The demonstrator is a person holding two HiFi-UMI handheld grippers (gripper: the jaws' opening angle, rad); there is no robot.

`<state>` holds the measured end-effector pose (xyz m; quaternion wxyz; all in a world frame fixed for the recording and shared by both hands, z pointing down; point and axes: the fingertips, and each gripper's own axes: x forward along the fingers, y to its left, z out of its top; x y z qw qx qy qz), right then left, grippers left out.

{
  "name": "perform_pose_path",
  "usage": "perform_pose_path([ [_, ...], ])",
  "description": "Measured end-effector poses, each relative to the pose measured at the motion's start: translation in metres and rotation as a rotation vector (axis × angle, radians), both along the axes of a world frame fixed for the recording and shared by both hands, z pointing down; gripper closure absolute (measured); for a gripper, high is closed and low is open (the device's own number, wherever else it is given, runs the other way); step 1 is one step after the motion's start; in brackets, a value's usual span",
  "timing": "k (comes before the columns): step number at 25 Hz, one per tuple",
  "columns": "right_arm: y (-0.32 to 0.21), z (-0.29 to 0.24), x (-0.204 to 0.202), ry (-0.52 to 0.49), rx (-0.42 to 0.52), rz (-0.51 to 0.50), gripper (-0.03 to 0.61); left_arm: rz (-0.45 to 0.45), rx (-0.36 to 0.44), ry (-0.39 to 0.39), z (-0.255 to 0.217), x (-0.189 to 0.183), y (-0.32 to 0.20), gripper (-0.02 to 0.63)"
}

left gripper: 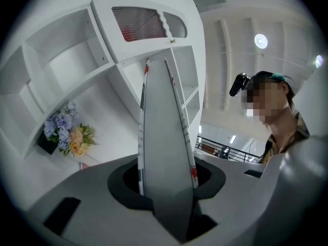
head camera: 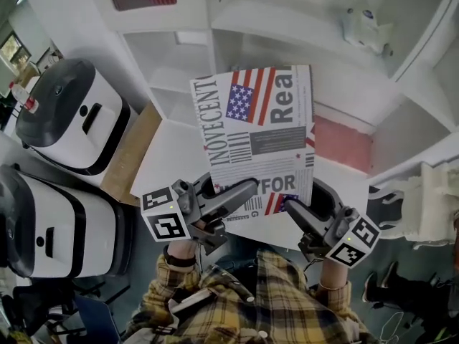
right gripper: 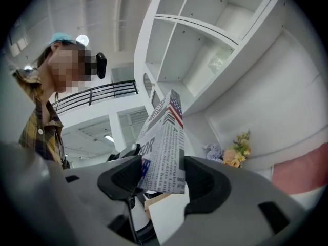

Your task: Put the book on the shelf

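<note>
You are holding the book point(head camera: 264, 131) up in the air with both tools, near the centre of the head view, its newspaper-print cover with the flag patch facing you. Your left tool point(head camera: 242, 192) is clamped on the book's lower left corner; in the left gripper view the book stands edge-on between the two jaws, which are closed against its covers. Your right tool point(head camera: 295, 208) has the lower right corner, and in the right gripper view that printed corner sits between the jaws. The left pad is against it, and the right pad looks to be touching too, though that side is harder to read. The book is in front of the white shelf unit point(head camera: 237, 26), which fills the upper half of the head view, and it rests on no shelf board. A small white figure point(head camera: 366, 24), perhaps an astronaut toy, stands in a compartment at the upper right. Two white appliances point(head camera: 72, 113) with dark trim sit at the left edge. A bunch of flowers point(left gripper: 69, 135) shows at the lower left of the left gripper view.
</note>
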<state>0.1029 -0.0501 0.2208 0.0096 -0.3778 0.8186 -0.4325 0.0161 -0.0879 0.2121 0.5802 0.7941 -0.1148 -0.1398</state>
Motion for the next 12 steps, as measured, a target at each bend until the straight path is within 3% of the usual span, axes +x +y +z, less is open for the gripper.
perform_pose_path([
  [12,0.0004,-0.0002,-0.0032,0.069,0.051,0.059,0.314,0.057,0.036,0.074,0.0059,-0.0024,-0.0043,0.445],
])
